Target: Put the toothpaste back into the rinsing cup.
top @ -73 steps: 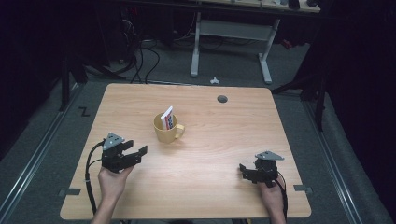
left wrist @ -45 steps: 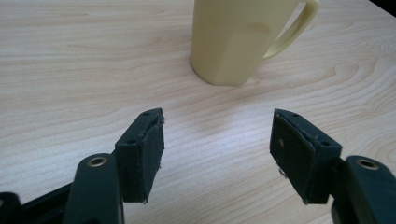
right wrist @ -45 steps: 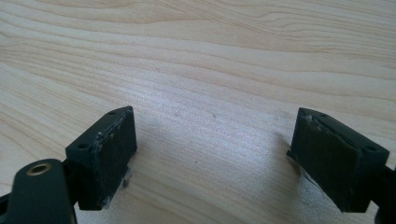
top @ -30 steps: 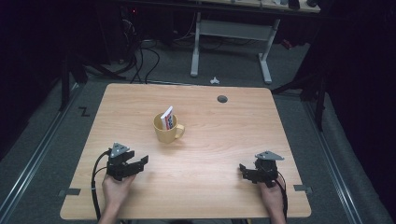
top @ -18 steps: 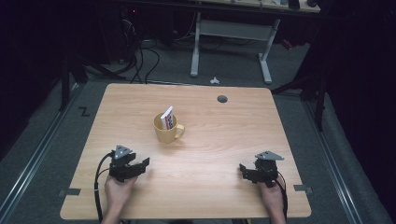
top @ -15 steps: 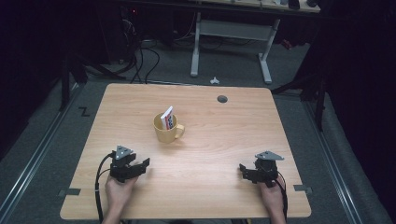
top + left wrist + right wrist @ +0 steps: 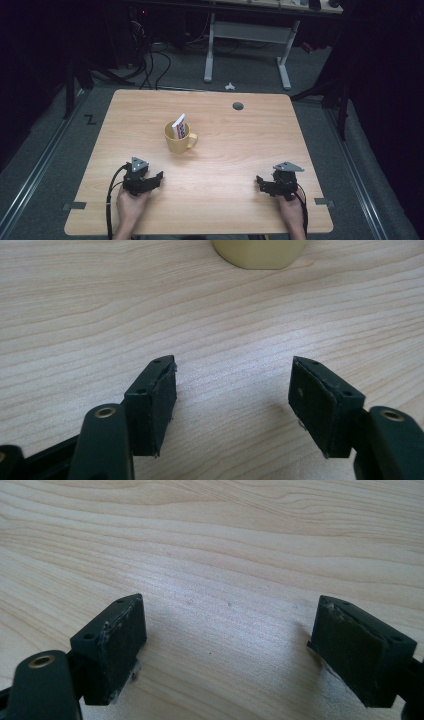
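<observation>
Mug (image 7: 260, 252) well beyond spread jaws

Left gripper view: yellow mug (image 7: 260, 252) cut off by top edge, only the base shows; handle, rim and contents out of frame. High view: the packet (image 7: 179, 126) in the mug has its lower part hidden by the mug wall; print too small to read. Both forearms cut off by bottom edge. Small white object (image 7: 229, 86) on the floor beyond the surface too small to identify. Left gripper (image 7: 159, 177) and right gripper (image 7: 259, 180) fingers too small there to judge the gap. Background beyond the surface too dark to make out.
</observation>
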